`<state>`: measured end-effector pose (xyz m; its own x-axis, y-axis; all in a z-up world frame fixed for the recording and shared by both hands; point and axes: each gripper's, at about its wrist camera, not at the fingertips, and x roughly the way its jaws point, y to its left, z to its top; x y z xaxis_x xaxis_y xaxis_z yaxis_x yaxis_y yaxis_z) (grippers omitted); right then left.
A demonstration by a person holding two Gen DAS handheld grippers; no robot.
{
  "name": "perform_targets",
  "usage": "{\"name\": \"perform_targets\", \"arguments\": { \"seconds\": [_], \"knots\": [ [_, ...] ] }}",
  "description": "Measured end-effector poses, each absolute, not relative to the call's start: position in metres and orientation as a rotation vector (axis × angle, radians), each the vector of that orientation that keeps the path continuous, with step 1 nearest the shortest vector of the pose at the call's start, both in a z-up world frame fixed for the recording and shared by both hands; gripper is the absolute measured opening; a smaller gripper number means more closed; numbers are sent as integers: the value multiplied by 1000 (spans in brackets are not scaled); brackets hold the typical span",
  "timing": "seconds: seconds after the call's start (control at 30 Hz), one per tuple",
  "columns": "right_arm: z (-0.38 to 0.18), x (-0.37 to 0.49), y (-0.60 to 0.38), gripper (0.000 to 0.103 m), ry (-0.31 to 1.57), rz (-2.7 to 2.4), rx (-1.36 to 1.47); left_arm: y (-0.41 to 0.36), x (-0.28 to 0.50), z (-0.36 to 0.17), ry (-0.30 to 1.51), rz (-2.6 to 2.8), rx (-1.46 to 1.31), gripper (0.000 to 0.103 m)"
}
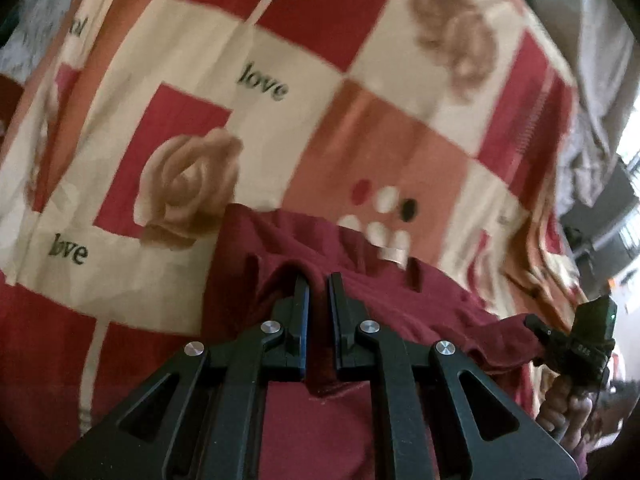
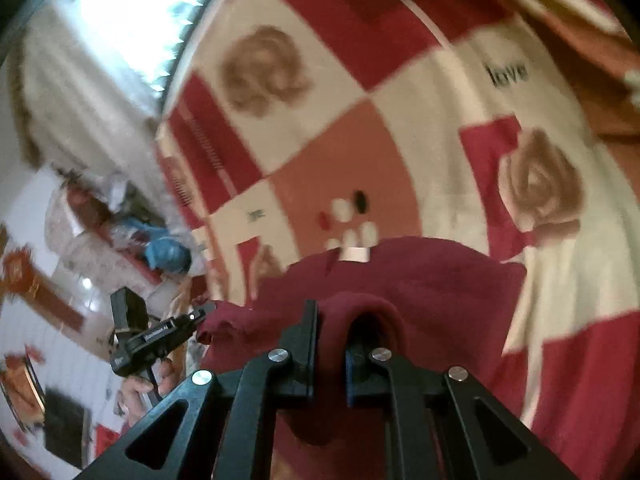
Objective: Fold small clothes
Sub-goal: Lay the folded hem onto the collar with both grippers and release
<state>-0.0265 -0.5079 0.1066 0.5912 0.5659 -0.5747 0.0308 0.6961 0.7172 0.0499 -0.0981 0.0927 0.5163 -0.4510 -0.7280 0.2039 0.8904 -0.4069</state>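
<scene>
A small dark red garment (image 1: 360,292) hangs stretched between my two grippers above a bedspread. My left gripper (image 1: 319,284) is shut on one bunched corner of it. My right gripper (image 2: 335,312) is shut on the other corner, with cloth folded over its right finger. The garment (image 2: 420,276) carries a pale label near its upper edge. The right gripper also shows at the right edge of the left wrist view (image 1: 536,326), gripping the cloth. The left gripper shows in the right wrist view (image 2: 200,316) at the left, held by a hand.
The bedspread (image 1: 280,60) has red, cream and orange squares, roses and the word "love". Several small round spots (image 1: 384,208) sit on it just beyond the garment. Room clutter and a blue bag (image 2: 164,252) lie past the bed's edge.
</scene>
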Motion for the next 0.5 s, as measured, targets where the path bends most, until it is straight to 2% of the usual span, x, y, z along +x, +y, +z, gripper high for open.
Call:
{"name": "perform_targets", "arguments": {
  "seconds": [0.03,0.1,0.13,0.17,0.23,0.27,0.3,0.33,0.37,0.5],
  "knots": [
    [97,-15,-511,11,919,325,756,-94,57,86,959,-386,-315,8],
    [90,-4,-519,22,945,308,752,-89,64,78,989,-390,-367,8],
    [90,-3,-524,35,934,308,777,-85,68,77,1004,-395,-392,8],
    [92,-6,-531,43,913,311,808,-83,69,78,1000,-401,-400,10],
    [105,-18,-541,43,883,288,799,-81,68,85,973,-412,-387,20],
    [114,-23,-541,43,880,275,753,-80,67,88,961,-416,-382,35],
    [124,-31,-539,43,869,277,702,-79,65,93,950,-422,-387,56],
    [132,-38,-535,43,854,293,671,-76,64,96,935,-432,-406,63],
    [136,-41,-528,43,841,313,648,-74,62,99,915,-442,-425,67],
    [125,-29,-480,43,922,319,436,-83,60,99,911,-418,-349,67]
  ]
}}
